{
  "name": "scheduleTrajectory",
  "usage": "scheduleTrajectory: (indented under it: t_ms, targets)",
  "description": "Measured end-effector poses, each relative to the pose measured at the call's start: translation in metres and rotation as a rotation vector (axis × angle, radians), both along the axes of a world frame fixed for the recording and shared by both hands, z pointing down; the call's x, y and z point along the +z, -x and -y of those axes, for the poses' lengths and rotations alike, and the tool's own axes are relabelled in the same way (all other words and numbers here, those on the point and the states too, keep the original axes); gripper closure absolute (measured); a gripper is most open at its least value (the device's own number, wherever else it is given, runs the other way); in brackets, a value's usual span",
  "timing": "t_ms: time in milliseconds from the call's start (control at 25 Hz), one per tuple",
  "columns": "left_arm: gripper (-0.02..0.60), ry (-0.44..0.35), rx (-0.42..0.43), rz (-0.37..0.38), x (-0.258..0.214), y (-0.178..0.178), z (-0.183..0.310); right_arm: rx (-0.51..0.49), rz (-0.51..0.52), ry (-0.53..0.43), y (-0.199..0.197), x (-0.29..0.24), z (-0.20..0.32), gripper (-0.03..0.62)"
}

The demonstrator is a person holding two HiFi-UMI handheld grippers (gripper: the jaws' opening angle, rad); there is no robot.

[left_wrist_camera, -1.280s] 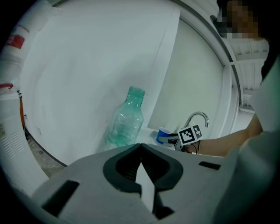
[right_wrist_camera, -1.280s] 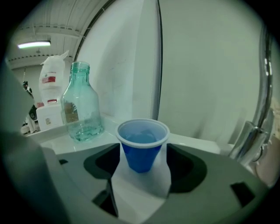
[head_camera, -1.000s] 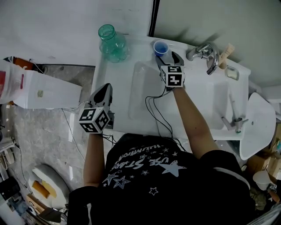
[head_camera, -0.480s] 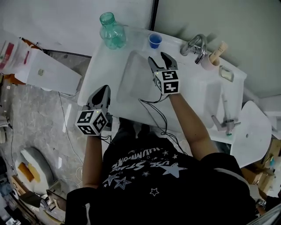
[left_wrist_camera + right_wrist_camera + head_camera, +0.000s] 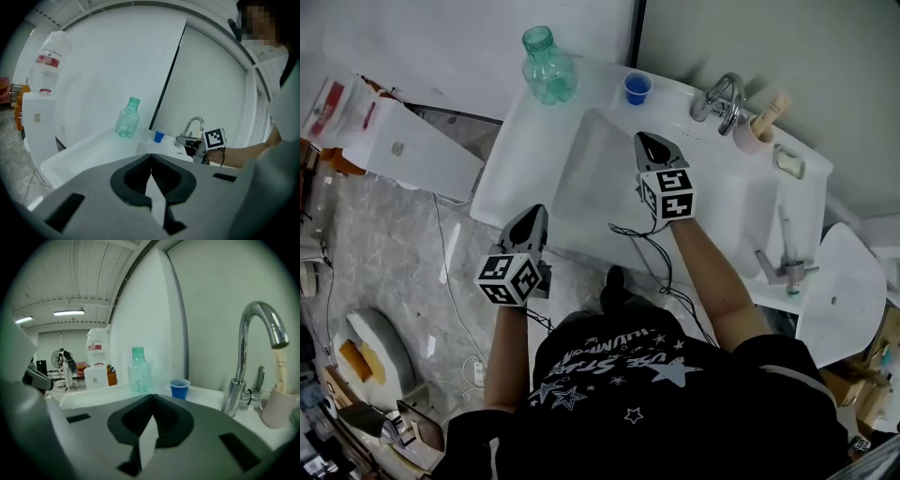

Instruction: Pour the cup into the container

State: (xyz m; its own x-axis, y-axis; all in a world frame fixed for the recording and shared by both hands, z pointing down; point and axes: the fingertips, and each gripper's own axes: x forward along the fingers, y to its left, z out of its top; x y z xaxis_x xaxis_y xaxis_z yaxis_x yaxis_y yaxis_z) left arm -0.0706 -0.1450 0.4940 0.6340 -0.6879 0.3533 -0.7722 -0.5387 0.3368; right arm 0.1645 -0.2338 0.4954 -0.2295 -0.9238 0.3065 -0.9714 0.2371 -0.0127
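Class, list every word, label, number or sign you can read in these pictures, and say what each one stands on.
"USE STAR": white print on the person's black shirt; the smaller line above it is too small to read.
Red label on the water jug: too blurred to read.
Marker cubes: black-and-white square patterns only, no letters.
Blue cup and green bottle: no print visible.

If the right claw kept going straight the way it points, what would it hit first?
Probably the blue cup on the sink's back ledge: the right claw, just closed on nothing, aims at it or slightly left, toward the gap beside the green bottle. Tilted down, it might touch the ledge first.
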Motion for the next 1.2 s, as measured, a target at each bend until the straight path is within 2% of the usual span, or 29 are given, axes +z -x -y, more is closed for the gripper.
scheduleTrajectory:
  t_ms: [240, 440, 600, 800, 1200]
  targets:
    - [0.571, -0.005, -0.008, -0.023, 0.0, 0.007, -0.014, -0.074, -0.075, 0.023, 0.016, 0.0, -0.015, 0.589]
    - [0.571, 0.0, -0.046, -0.059, -0.004, 0.033, -0.036, -0.118, -0.117, 0.026, 0.043, -0.004, -0.043, 0.589]
    - [0.571, -0.026, -0.074, -0.055, -0.014, 0.062, -0.062, -0.128, -0.11, 0.034, 0.066, -0.006, -0.069, 0.589]
    - [0.571, -0.087, -0.092, -0.052, -0.034, 0.087, -0.095, -0.156, -0.116, -0.001, 0.093, -0.025, -0.101, 0.589]
    - [0.571, -0.176, -0.076, -0.068, -0.062, 0.111, -0.196, -0.209, -0.107, -0.08, 0.151, -0.061, -0.208, 0.589]
